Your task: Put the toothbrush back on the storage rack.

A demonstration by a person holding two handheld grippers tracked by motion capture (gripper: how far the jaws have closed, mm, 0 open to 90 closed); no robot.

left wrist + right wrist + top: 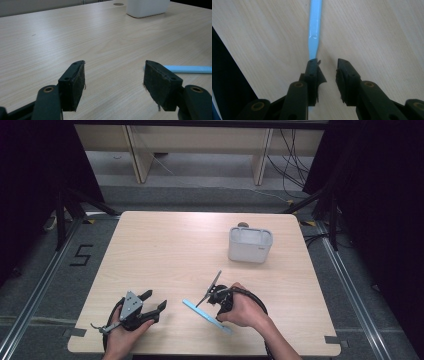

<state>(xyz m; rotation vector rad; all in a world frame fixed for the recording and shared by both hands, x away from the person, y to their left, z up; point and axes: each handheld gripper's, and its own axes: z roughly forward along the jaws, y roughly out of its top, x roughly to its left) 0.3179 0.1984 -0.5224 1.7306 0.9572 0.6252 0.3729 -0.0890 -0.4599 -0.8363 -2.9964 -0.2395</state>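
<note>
A thin light-blue strip [206,316] is being approached by the right gripper [216,296] near the front of the wooden table [165,245], where it is lying flat and slanting toward the person's edge. In the right gripper view the strip [314,30] is being seen running away from the jaws, its near end disappearing behind the left-hand jaw; the jaws are standing narrowly apart with a bare gap between the pads, and nothing is yet being pinched. The strip is being judged light, thin and probably somewhat flexible, with a smooth face that may slip; because it is lying flush on the wood, it will likely have to be taken across its narrow width near one end, or tipped up first. The left gripper [152,306] is being held low over the table to the left, its jaws standing wide and empty, with the strip's end [187,69] just beside the right-hand jaw. Open tabletop is lying ahead and to the left for moving; the white container [250,244] is standing well apart toward the far right, and the front edge is close behind the strip.
</note>
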